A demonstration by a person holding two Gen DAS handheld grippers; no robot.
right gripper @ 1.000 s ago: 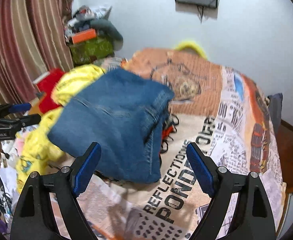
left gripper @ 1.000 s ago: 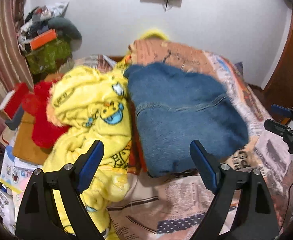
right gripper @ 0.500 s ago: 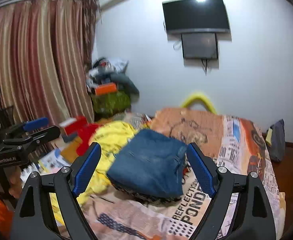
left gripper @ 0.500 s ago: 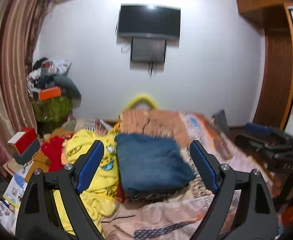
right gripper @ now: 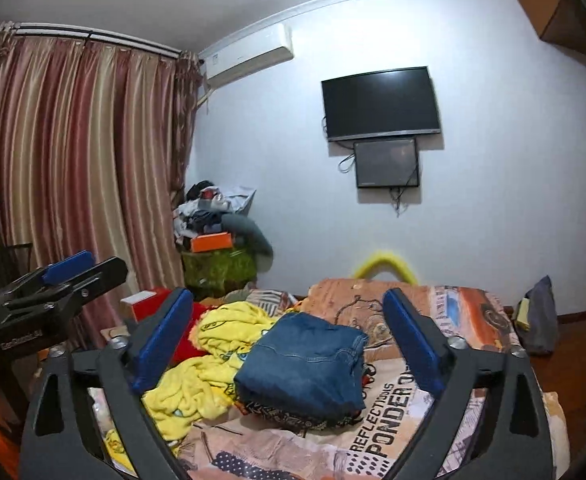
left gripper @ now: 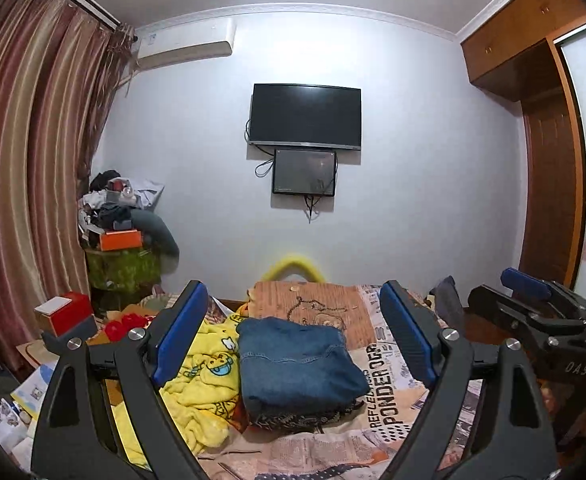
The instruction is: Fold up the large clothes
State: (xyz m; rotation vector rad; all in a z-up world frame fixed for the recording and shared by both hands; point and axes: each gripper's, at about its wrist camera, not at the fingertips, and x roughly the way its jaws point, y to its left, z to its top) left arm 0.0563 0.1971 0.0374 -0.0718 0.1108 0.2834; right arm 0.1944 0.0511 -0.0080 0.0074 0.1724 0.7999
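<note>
A folded blue denim garment [left gripper: 297, 360] [right gripper: 305, 368] lies on the bed's printed cover [left gripper: 389, 384] [right gripper: 393, 420]. Beside it on the left sits a crumpled yellow cartoon-print fleece [left gripper: 205, 384] [right gripper: 197, 388]. My left gripper [left gripper: 293, 304] is open, held level above the near end of the bed and well back from the denim. My right gripper [right gripper: 289, 304] hovers likewise with its jaws opening and nothing between them. Each gripper also shows at the edge of the other's view, the right gripper [left gripper: 533, 312] and the left gripper [right gripper: 61, 284].
A TV [left gripper: 305, 116] and a smaller screen hang on the far wall. Striped curtains [right gripper: 73, 160] cover the left side. A clutter pile on a green box [left gripper: 125, 268] and a red box [left gripper: 69, 312] stand left of the bed. A wooden wardrobe [left gripper: 549, 184] stands on the right.
Both grippers have risen, pulled back from the bed and tilted up to level; the denim now looks smaller and farther, and the wall screens have come into view. The right jaws stand slightly wider.
</note>
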